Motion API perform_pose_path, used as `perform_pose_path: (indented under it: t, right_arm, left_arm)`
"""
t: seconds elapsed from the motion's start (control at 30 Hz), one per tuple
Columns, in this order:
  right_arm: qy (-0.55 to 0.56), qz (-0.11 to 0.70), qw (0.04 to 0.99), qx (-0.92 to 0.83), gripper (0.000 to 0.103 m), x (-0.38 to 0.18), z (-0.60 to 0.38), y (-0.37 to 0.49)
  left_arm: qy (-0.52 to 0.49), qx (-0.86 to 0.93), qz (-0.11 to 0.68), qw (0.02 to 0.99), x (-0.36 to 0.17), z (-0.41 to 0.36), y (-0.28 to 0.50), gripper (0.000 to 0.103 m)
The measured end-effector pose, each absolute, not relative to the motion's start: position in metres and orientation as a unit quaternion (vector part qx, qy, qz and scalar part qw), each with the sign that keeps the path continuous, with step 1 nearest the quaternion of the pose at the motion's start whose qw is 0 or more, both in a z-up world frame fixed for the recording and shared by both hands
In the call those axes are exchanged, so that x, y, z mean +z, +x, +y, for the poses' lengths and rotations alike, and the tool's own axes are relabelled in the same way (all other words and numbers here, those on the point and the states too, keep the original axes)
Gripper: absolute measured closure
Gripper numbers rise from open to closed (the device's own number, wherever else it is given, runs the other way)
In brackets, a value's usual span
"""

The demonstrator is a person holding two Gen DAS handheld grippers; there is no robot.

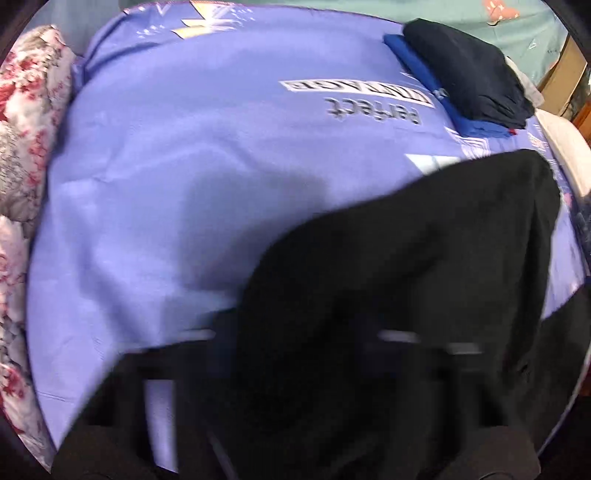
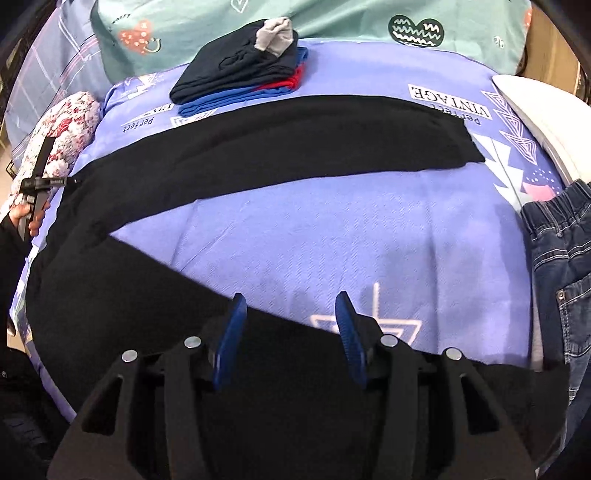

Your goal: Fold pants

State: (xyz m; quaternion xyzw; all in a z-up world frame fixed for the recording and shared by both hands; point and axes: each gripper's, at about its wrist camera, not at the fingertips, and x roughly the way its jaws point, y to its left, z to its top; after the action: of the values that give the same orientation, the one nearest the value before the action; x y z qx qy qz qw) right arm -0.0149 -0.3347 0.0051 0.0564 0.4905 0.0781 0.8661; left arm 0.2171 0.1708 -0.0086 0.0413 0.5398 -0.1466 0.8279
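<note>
Left gripper [image 1: 295,354] blurred, its fingers hidden under the black pants [image 2: 258,147], clenched on them; right gripper [image 2: 291,332] released, pants beneath and beyond it.

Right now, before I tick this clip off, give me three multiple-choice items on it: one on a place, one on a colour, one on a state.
1. Where does the pile of folded clothes lie?
A. at the far side of the bed, beyond the black pants
B. on top of the jeans
C. on the floor

2. What colour is the bedsheet?
A. green
B. lilac blue
C. white

3. How do the jaws of the right gripper stand?
A. clamped on the jeans
B. shut with nothing between them
C. apart, above the pants' near leg

Key: 1 A, the pile sits past the spread pants, near the green pillow. 2 B, the sheet shows lilac blue in both views. 3 C, a clear gap shows between the blue fingers.
</note>
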Motion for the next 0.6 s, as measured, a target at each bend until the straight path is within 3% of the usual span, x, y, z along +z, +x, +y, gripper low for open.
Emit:
perform_pose_path:
  t: [0.1,0.33,0.43,0.5,0.57,0.6]
  right_arm:
    - [0.057,0.488,0.866,0.091,0.052,0.005,-0.328,-0.006]
    - [0.113,0.464,0.862,0.169,0.052,0.015,-0.305,0.017]
    - [0.202,0.427,0.855,0.216,0.043,0.027,-0.304,0.033]
    - [0.251,0.405,0.847,0.238,0.031,0.034,-0.304,0.042]
    - [0.314,0.389,0.824,0.268,0.01,0.034,-0.299,0.053]
    - [0.335,0.391,0.811,0.277,0.008,0.031,-0.294,0.06]
  left_arm:
    - [0.047,-0.147,0.488,0.859,0.024,0.162,0.191,0.091]
    - [0.074,-0.218,0.374,0.898,0.106,0.133,0.074,0.092]
    - [0.092,-0.253,0.353,0.896,0.117,0.119,0.025,0.092]
    - [0.103,-0.277,0.351,0.889,0.114,0.109,-0.006,0.092]
    - [0.107,-0.292,0.353,0.882,0.107,0.103,-0.027,0.092]
    - [0.107,-0.3,0.358,0.878,0.101,0.102,-0.037,0.092]
